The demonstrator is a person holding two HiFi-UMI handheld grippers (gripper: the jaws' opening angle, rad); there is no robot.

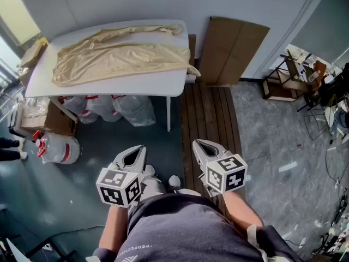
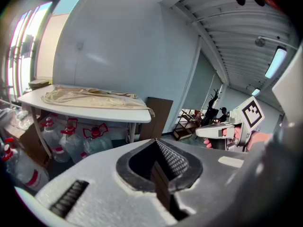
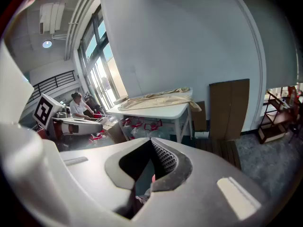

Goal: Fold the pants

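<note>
Both shut, empty: my left tool (image 1: 137,152) and right tool (image 1: 200,146), well apart from beige fabric pants (image 1: 117,56) on white desk (image 1: 98,85).

Soft daylight fills the head view, brightest at the window (image 1: 13,15) in the upper left; the table (image 1: 163,85) shades the floor beneath. Both gripper views bulge and blacken at the corners, with the left gripper (image 2: 158,162) and right gripper (image 3: 152,157) blurred up close. A ceiling lamp (image 2: 276,63) glares at the left view's upper right.

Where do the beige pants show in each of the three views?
Head view: pants spread on the white table, upper left.
Left gripper view: pants on the table, left of middle.
Right gripper view: pants on the table, near centre.
Shared landmark: brown board right of the table.
</note>
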